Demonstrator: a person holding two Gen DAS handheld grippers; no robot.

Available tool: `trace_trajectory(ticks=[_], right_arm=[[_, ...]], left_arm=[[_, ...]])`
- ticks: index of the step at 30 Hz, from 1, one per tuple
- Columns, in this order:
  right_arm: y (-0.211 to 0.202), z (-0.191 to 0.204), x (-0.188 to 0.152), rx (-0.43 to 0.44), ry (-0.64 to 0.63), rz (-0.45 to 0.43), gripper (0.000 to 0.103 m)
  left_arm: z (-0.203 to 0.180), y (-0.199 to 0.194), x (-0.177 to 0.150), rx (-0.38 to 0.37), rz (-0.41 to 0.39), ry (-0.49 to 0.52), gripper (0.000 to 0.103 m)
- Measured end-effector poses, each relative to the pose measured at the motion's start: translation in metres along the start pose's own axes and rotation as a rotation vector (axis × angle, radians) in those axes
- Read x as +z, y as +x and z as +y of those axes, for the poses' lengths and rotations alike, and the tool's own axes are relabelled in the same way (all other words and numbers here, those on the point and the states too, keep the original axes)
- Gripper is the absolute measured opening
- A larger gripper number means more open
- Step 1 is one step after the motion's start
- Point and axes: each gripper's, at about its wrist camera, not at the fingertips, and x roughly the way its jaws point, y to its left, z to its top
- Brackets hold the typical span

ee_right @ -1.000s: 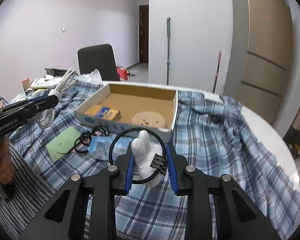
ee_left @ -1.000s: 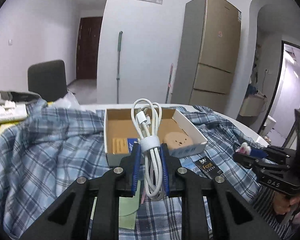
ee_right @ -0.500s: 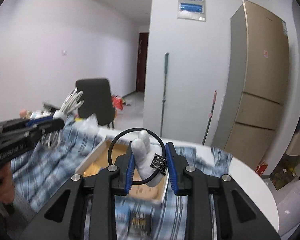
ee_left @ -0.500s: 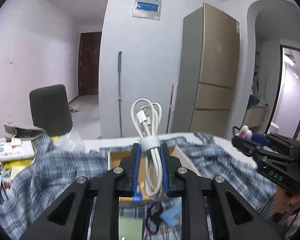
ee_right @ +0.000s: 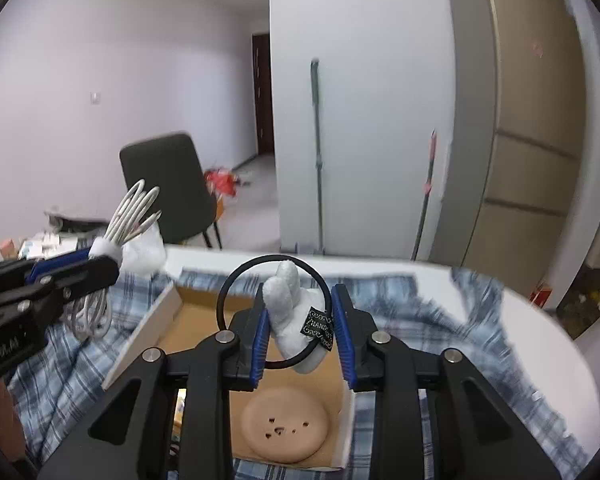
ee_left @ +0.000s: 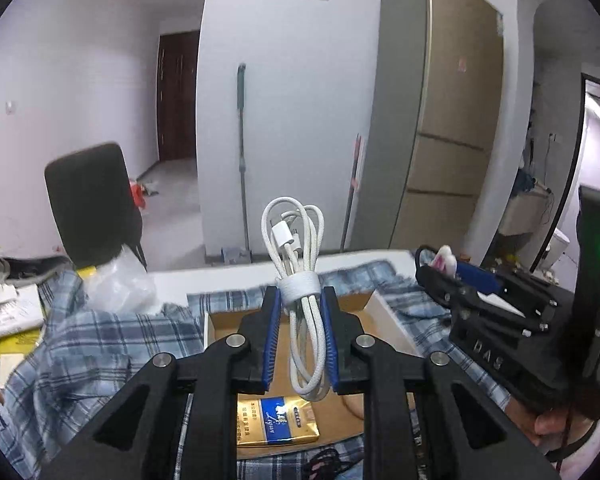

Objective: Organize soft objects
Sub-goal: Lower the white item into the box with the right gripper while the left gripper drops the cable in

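Observation:
My left gripper (ee_left: 299, 336) is shut on a coiled white charging cable (ee_left: 296, 240), held upright over the open cardboard box (ee_left: 388, 320). In the right wrist view that same gripper (ee_right: 104, 264) shows at the left with the cable (ee_right: 134, 208) sticking up from it. My right gripper (ee_right: 300, 336) is shut on a white plush rabbit hair tie (ee_right: 286, 300) with a black elastic loop and a black tag, above the box (ee_right: 160, 320). In the left wrist view the right gripper (ee_left: 436, 268) reaches in from the right.
Inside the box lie a gold and blue packet (ee_left: 276, 420) and a round tan pad (ee_right: 286, 424). A blue plaid cloth (ee_left: 80, 348) covers the white table (ee_right: 540, 344). A black chair (ee_left: 92, 204), a mop (ee_left: 242, 152) and a fridge (ee_left: 440, 120) stand behind. Clutter sits at the far left.
Both grippers have risen and moved forward toward the box, each still holding its object. The box now lies right beneath the fingers, and more of the room shows behind.

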Motion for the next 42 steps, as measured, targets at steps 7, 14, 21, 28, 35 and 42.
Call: trace_trajectory(ticks=[7, 14, 21, 28, 35, 42], right_arm=[[0.055, -0.006, -0.040, 0.069, 0.030, 0.174, 0.028], [0.086, -0.001, -0.068, 0.093, 0.022, 0.296, 0.028], [0.091, 0.004, -0.082, 0.102, 0.009, 0.338, 0.035], [0.091, 0.001, -0.078, 0.087, -0.001, 0.325, 0.053], [0.082, -0.006, -0.064, 0.080, 0.013, 0.291, 0.059], [0.060, -0.008, -0.038, 0.097, 0.000, 0.277, 0.068]], left_arm=[[0.014, 0.055, -0.029, -0.037, 0.125, -0.032, 0.022], [0.030, 0.087, -0.046, 0.006, 0.193, -0.041, 0.022], [0.039, 0.100, -0.056, 0.023, 0.255, -0.054, 0.022], [0.037, 0.100, -0.054, 0.055, 0.237, -0.050, 0.051], [0.039, 0.077, -0.042, 0.073, 0.145, -0.055, 0.057], [0.023, 0.034, -0.022, 0.072, 0.058, -0.019, 0.057]])
